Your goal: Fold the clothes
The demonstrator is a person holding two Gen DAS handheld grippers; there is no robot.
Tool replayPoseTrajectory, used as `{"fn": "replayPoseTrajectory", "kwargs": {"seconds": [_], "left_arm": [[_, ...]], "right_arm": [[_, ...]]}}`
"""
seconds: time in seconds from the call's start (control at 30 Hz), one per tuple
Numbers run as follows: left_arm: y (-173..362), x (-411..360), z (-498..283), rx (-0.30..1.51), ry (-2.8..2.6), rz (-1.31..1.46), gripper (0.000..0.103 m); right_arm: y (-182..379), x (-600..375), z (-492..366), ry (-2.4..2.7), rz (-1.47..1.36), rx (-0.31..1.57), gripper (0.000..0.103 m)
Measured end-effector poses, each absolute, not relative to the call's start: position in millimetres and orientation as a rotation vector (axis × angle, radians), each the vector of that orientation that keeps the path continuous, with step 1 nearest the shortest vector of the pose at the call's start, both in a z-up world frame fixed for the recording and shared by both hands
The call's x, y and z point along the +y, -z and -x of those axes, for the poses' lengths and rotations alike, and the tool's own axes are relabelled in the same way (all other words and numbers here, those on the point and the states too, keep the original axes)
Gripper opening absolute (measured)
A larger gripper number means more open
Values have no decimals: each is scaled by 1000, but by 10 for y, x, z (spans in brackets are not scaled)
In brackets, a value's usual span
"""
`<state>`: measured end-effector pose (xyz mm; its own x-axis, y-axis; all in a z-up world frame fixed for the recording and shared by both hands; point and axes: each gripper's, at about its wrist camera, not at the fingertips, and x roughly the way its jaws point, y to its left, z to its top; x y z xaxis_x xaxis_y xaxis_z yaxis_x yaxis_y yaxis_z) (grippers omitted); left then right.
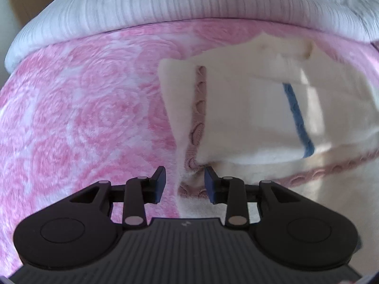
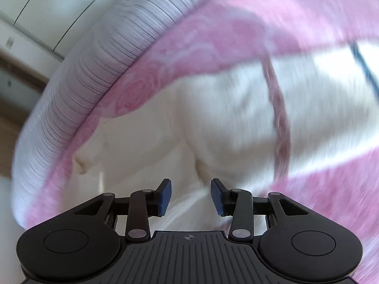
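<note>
The left gripper (image 1: pixel 184 184) is seen spread apart, grasping nothing, its blue pads (image 1: pixel 160 184) either side of the cream garment (image 1: pixel 248 118) at its pink-trimmed edge (image 1: pixel 197 127). The garment is spread on the pink rose-patterned blanket (image 1: pixel 83 118); a blue stripe (image 1: pixel 298 123) is shown farther along it. Beyond the garment, a striped white pillow (image 1: pixel 165 0) is laid. The right gripper (image 2: pixel 191 195) is likewise released over blurred cream folds (image 2: pixel 213 118), and only there is a white cabinet (image 2: pixel 47 11) shown past the pillow.

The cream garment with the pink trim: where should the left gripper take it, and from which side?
Probably at the near corner of the cream garment, where the pink trim runs down to the open left gripper. Come straight forward, low over the pink blanket: the cloth there bunches into a raised ridge between the fingers, so they can close across it.
</note>
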<state>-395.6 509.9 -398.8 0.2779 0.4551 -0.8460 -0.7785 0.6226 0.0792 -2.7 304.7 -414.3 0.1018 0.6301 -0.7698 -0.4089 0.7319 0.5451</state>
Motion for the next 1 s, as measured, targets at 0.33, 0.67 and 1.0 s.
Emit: {"fn": "replayPoseTrajectory", "kwargs": {"seconds": [0.33,0.67,1.0], "left_arm": [[4111,5007,3800,1033,-789,214,10],[3619,4987,3909,990,-834,224,12],[4123,5000,3459,1028,-793,278,11]], "right_arm": [[3776,3032,166,-841,-89,1017,7],[3704,3045,222,-841,93,919,20],[4124,3094,335,-901,275,1000,20]]}}
